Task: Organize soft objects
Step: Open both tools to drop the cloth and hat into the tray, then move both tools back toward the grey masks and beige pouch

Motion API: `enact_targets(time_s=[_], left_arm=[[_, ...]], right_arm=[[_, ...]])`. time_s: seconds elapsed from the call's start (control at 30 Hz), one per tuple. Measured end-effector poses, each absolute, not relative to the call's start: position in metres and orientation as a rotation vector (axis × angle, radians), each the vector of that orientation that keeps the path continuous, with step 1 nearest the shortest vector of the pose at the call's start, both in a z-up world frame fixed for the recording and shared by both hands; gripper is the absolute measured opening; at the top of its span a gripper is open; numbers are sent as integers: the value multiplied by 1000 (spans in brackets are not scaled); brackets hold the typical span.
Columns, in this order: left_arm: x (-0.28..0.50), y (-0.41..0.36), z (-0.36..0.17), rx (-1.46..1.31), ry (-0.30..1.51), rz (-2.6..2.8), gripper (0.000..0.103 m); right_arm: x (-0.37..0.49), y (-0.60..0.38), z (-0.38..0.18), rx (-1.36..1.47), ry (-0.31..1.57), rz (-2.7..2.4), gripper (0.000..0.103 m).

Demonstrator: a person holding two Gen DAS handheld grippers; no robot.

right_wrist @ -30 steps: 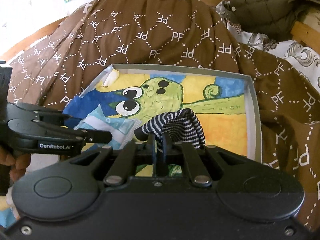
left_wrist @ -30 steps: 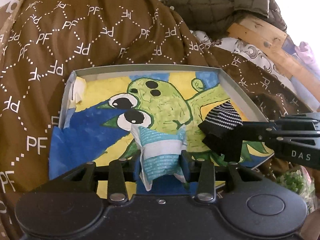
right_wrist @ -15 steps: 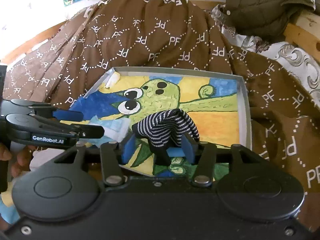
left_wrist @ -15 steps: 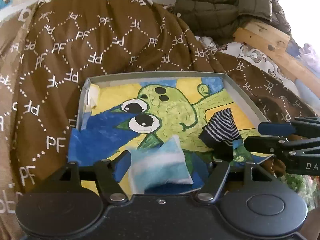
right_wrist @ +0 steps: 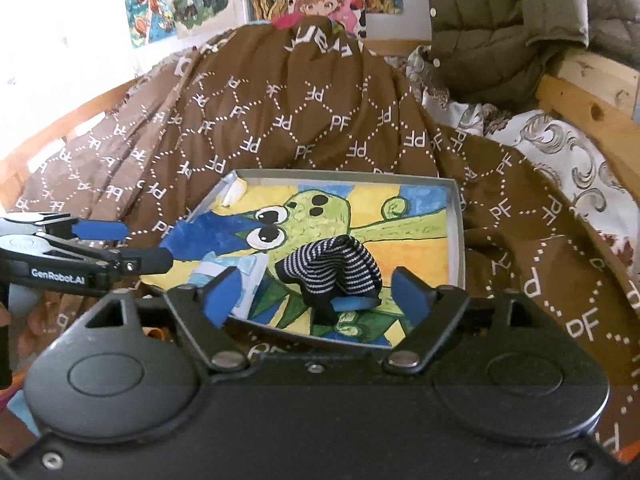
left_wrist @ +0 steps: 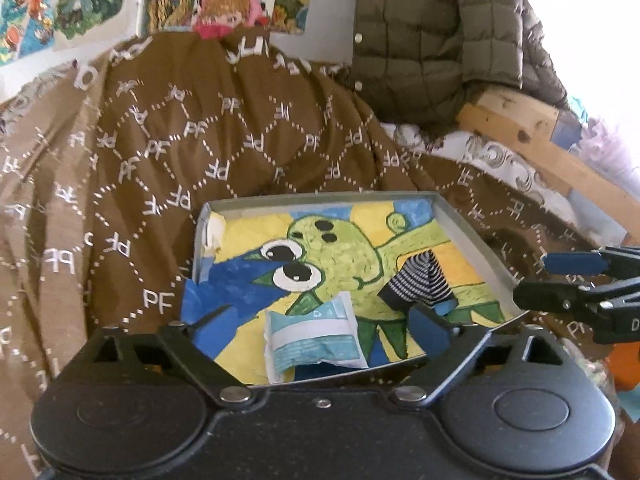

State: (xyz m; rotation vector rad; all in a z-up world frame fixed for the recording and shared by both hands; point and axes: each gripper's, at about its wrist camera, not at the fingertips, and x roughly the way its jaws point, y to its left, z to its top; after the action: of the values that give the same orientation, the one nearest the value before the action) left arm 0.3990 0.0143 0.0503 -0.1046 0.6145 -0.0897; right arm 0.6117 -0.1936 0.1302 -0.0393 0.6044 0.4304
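Left tongs [left_wrist: 320, 324] spread wide, blue pads [left_wrist: 426, 330] angled outward, gripping nothing. Right tongs [right_wrist: 316, 294] likewise parted, blue pads [right_wrist: 408, 292] well apart, nothing clamped between. Seen from the right wrist, left tongs [right_wrist: 120, 246] reaching in from the left edge, level, fingers separated. Seen from the left wrist, right tongs [left_wrist: 560, 280] entering from the right edge, also level and parted.

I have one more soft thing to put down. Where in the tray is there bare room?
Free: the tray's far half, from the white scrap in the left corner across to the right wall. Crowded: the near edge, where the tissue pack and striped sock lie.
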Motion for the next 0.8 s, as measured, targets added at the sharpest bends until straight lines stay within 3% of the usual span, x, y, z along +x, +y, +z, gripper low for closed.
enact_targets(time_s=[0.27, 0.8], left_arm=[[348, 0, 73, -79, 538, -95, 100], [250, -25, 95, -44, 409, -94, 102]], right_arm=[[544, -205, 160, -70, 540, 451, 91], [387, -219, 203, -128, 427, 476, 102]])
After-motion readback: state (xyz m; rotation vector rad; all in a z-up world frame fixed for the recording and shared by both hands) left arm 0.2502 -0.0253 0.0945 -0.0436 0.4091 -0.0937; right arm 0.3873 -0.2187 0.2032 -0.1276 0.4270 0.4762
